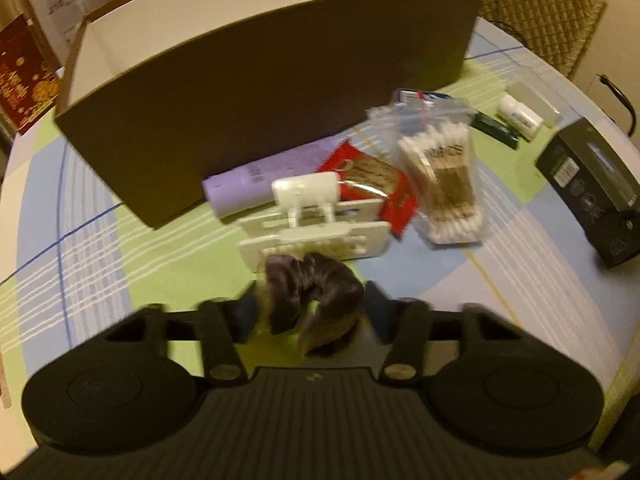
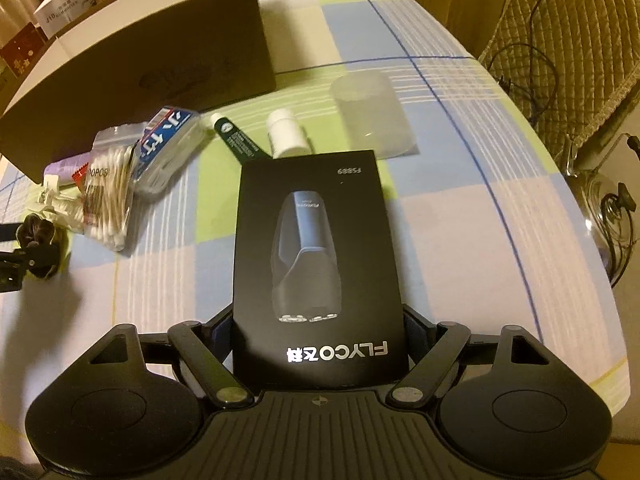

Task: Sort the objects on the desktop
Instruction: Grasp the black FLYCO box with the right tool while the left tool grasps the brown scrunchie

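My left gripper (image 1: 308,308) is shut on a dark purple hair scrunchie (image 1: 316,292), held just above the tablecloth; it also shows at the left edge of the right wrist view (image 2: 38,236). My right gripper (image 2: 320,332) is shut on a black FLYCO shaver box (image 2: 316,264), with the fingers at both sides of its near end; the box also shows at the right of the left wrist view (image 1: 592,188). A large brown cardboard box (image 1: 256,92) stands open at the back of the table.
In front of the cardboard box lie a lilac tube (image 1: 256,184), white plastic clips (image 1: 316,220), a red packet (image 1: 372,184) and a bag of cotton swabs (image 1: 444,184). Further right are a blue-white packet (image 2: 168,148), a dark green tube (image 2: 240,144), a white bottle (image 2: 288,136) and a clear container (image 2: 372,116).
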A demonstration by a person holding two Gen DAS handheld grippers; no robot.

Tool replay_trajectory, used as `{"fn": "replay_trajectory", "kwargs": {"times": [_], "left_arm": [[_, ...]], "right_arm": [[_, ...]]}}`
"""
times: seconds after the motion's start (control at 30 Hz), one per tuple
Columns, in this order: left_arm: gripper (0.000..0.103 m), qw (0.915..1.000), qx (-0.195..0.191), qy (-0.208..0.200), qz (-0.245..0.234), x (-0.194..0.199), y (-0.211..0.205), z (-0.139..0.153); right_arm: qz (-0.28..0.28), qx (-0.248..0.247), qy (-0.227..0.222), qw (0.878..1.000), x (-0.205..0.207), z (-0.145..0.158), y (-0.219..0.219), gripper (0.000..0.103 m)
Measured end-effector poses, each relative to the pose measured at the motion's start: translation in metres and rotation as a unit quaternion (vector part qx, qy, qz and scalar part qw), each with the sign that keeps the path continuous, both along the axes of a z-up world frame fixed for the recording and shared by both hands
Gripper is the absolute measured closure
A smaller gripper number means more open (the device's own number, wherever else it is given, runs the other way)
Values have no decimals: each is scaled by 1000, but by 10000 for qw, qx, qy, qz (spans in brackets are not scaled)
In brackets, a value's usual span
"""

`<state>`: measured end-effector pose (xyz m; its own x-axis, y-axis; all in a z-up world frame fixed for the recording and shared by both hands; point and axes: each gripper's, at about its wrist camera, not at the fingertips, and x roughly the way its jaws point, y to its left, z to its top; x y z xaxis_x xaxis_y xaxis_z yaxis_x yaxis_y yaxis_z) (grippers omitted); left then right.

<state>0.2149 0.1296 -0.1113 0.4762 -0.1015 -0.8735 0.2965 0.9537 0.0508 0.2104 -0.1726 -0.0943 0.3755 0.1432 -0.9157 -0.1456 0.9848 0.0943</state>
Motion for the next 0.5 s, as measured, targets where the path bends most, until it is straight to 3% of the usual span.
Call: {"fn": "replay_trajectory", "kwargs": {"times": [0.17, 0.5], "left_arm": [[80, 9996, 157, -183, 152, -14, -7, 2], [80, 9934, 341, 206, 1073, -41, 3, 7]], "right_arm": [[104, 84, -160, 9998, 5, 5, -3, 21], [590, -96, -142, 9981, 26, -7, 8, 21]]}}
